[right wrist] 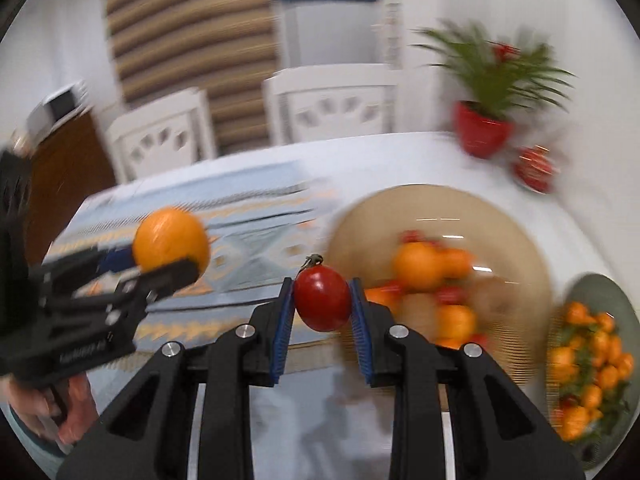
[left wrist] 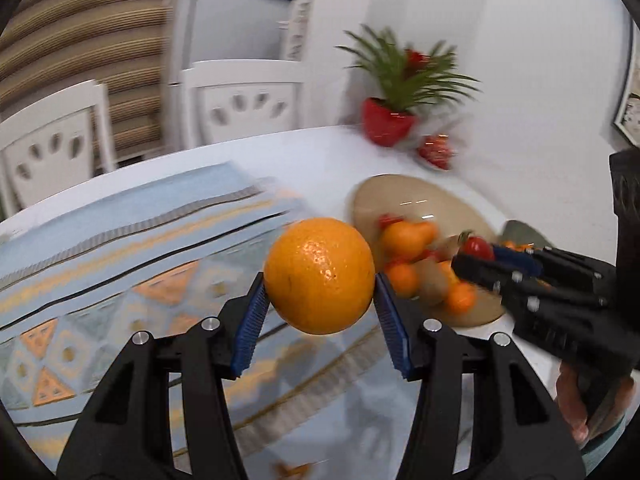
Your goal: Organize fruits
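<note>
1. Two grippers: the left gripper [left wrist: 320, 300] at 6 o'clock of its own view, the right gripper [right wrist: 322, 300] at 6 o'clock of its own.
2. One large orange [left wrist: 319, 275] held off the table.
3. One red tomato [right wrist: 322, 298] held off the table.
4. Two dishes: a beige plate [right wrist: 432, 204] at 3 o'clock, a grey-green plate [right wrist: 596, 286] at 4 o'clock.
5. Fruit heaped on both plates is too blurred to count.
6. Two white chairs: [right wrist: 160, 136] at 10 o'clock, [right wrist: 332, 100] at 12 o'clock.
7. One potted plant [right wrist: 482, 128] at 2 o'clock.
8. One patterned cloth [right wrist: 240, 216].
</note>
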